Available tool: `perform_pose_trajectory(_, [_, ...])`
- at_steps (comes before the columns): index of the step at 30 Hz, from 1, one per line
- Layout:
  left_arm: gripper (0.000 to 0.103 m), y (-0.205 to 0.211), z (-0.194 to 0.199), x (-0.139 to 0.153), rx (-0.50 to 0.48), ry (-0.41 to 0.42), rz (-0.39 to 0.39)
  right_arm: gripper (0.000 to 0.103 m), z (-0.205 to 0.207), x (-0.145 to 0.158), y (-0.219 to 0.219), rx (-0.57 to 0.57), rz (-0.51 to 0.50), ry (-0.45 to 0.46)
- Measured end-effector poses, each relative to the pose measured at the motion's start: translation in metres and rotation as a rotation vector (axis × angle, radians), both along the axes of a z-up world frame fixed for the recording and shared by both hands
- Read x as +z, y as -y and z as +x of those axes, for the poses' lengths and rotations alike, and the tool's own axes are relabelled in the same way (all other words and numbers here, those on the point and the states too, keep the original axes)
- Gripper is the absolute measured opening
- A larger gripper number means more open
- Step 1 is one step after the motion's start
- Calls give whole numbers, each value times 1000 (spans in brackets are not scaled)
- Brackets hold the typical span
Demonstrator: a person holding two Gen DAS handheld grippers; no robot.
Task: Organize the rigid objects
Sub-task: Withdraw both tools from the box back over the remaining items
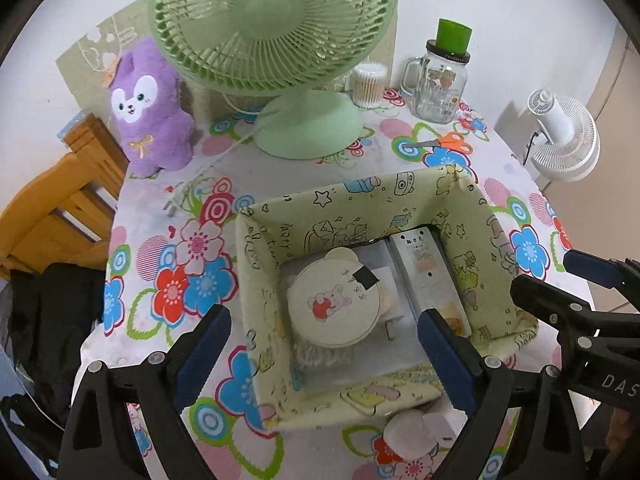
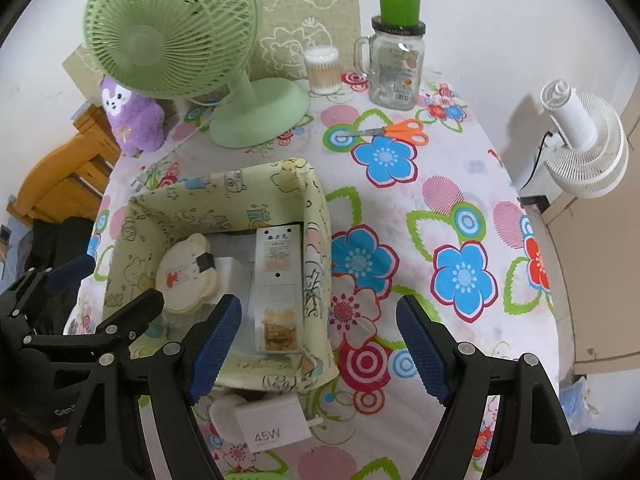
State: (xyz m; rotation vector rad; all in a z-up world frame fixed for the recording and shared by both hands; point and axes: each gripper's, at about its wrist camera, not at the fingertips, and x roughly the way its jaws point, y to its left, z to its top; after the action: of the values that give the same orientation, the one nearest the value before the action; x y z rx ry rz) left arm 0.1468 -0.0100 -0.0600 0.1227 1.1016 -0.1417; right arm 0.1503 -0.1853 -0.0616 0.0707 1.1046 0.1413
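Fabric bin point(image 1: 472, 216) on flowered table point(image 2: 460, 184), holding round bear-eared case point(image 1: 334, 308) and long flat box point(image 1: 430, 276) side by side, evidently sorted in already. Left gripper point(image 1: 322, 364): jaws spread wide above the bin, nothing between them. Right gripper point(image 2: 320, 348): jaws apart, empty, over the bin's near corner. White charger point(image 2: 272, 424) and round white piece point(image 2: 226, 416) lie on the table just outside the bin's near wall, likely next. Orange scissors point(image 2: 390, 130) well apart, by glass jar point(image 2: 394, 66).
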Motion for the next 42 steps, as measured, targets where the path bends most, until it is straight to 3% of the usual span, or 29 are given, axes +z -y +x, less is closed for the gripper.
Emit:
perform_pose_trajectory(22, [97, -10, -53, 28, 44, 52, -14, 82, -52, 27, -10, 38, -13, 64])
perform_pose_trajectory(28, [97, -12, -65, 35, 41, 65, -33, 82, -63, 36, -15, 28, -73, 71])
perform_pose_trajectory(42, [97, -23, -92, 29, 6, 35, -59, 82, -95, 44, -23, -7, -76, 107])
